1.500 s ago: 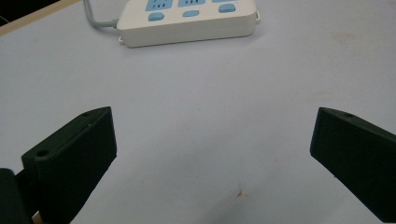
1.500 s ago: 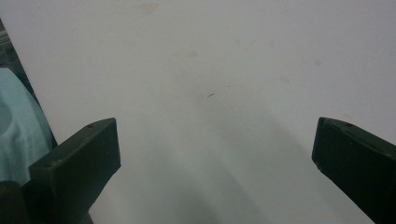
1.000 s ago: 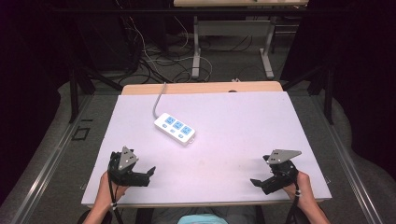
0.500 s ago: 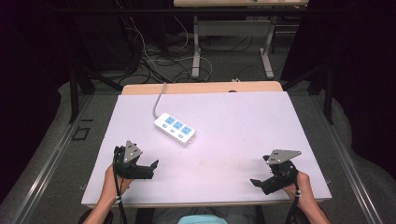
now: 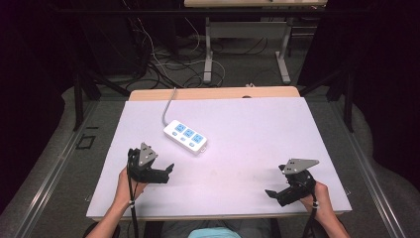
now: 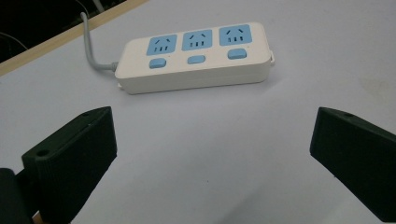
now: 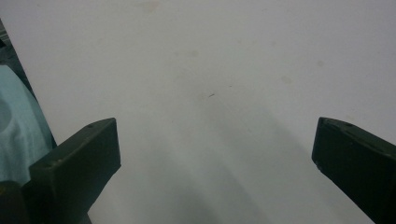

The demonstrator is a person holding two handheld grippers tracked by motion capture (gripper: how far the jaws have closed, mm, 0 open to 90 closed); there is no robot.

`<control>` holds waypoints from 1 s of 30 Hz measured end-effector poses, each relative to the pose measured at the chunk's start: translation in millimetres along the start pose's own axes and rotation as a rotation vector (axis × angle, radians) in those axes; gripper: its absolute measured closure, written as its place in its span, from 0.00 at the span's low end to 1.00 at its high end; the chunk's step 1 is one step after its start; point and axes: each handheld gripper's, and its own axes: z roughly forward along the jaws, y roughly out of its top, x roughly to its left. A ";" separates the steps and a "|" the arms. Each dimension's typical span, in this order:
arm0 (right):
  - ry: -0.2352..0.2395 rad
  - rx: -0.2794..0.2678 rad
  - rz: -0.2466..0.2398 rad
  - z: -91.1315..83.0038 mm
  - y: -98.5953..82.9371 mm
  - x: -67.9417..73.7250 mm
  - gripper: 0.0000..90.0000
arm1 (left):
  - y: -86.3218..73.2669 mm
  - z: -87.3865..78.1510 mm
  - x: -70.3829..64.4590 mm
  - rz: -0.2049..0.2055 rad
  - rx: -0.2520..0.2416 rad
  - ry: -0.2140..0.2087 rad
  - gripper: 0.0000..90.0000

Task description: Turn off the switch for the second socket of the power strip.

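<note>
Lying on the white table top (image 5: 257, 134), a little left of its middle and set at a slant, is the power strip (image 5: 185, 136), cream with three blue sockets and a blue switch under each. Its grey cord (image 5: 168, 106) is running off its far end toward the wooden back edge of the table. The left gripper (image 5: 167, 171) is hovering near the strip on the person's side, pointing toward it, with its jaws standing wide apart and nothing between them; in the left gripper view the strip (image 6: 196, 56) is sitting square ahead, beyond the two black jaws, and bare table is lying between them and it, with nothing blocking the way. The right gripper (image 5: 272, 192) is resting low near the front right corner, well apart from the strip, jaws likewise spread wide and holding nothing, facing bare table in its own view. Beyond the table, loose cables (image 5: 163, 64) are sprawling over the floor beside the legs of another desk (image 5: 247, 29).
</note>
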 end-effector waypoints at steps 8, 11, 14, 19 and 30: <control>0.002 0.011 0.001 -0.7 -0.3 -0.1 0.01 | 6.3 8.0 3.0 0.014 0.002 0.005 0.00; 0.003 0.014 0.000 0.0 0.0 0.3 0.01 | 8.7 10.1 5.3 0.020 -0.001 0.019 0.00; 0.001 0.011 -0.008 0.6 0.3 -0.3 0.01 | 10.9 14.1 7.4 -0.001 -0.001 0.005 0.00; -0.004 0.018 -0.009 0.1 0.5 0.3 0.01 | 16.6 22.0 13.2 -0.003 0.004 0.019 0.00; 0.002 0.018 -0.019 0.3 0.0 0.5 0.01 | 24.2 37.1 18.1 -0.007 0.014 0.015 0.01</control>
